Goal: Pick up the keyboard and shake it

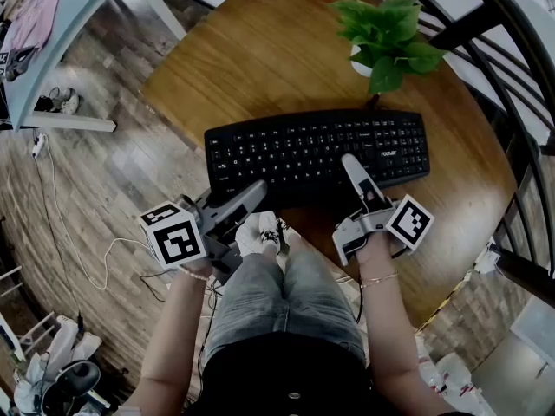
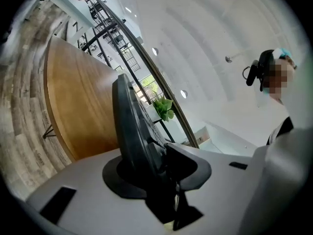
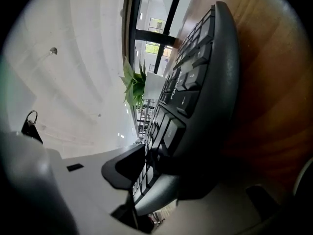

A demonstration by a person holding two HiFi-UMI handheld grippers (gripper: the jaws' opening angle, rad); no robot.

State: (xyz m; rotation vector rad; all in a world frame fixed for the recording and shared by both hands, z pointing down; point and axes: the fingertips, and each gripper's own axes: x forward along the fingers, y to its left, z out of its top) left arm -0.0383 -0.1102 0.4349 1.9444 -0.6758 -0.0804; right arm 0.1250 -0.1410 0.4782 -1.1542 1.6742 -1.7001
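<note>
Black keyboard (image 1: 312,150) on round wooden table (image 1: 251,59), left tool (image 1: 257,190) clamping its edge, right tool (image 1: 350,164) parted around it

Black keyboard (image 1: 316,152) lies flat, keys up, on the round wooden table (image 1: 260,59).

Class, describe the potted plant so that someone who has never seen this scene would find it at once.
Start at the wooden table. Behind the black keyboard, toward the table's far edge, stands a potted plant. It is the only green, leafy thing on the table, in a white pot.
</note>
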